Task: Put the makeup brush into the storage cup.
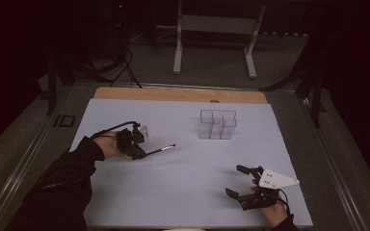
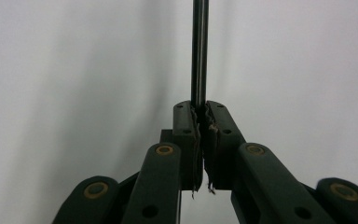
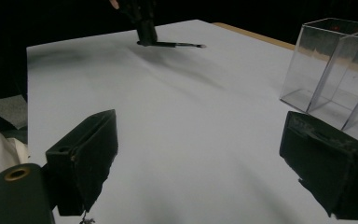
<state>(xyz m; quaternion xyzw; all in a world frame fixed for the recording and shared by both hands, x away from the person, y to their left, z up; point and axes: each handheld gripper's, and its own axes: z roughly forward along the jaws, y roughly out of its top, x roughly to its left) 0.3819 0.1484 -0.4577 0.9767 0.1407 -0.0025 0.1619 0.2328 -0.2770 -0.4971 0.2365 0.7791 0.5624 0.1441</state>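
Clearly the left tongs are clamped on one end of a thin dark pen, and that end grip is the weak point. In the left gripper view the pads pinch the shaft right at their tips, with frayed pad lining showing beside it, so little of the shaft is held. Seen from above, the pen sticks out to the right of the tongs toward the middle of the pale surface, roughly level, with its tip free. A long thing held by one end can swivel between the pads if it is swung fast or if its tip knocks something, and it could then droop or slip out.

Over at the near right, the right tongs stand wide open with nothing between them, resting low by the near edge, well apart from the pen.

Farther off, a clear divided box stands on the far right part of the surface. If the pen is meant for one of its compartments, the risk is that the tip catches a thin wall or divider, tipping or shoving the light box, since nothing steadies it.
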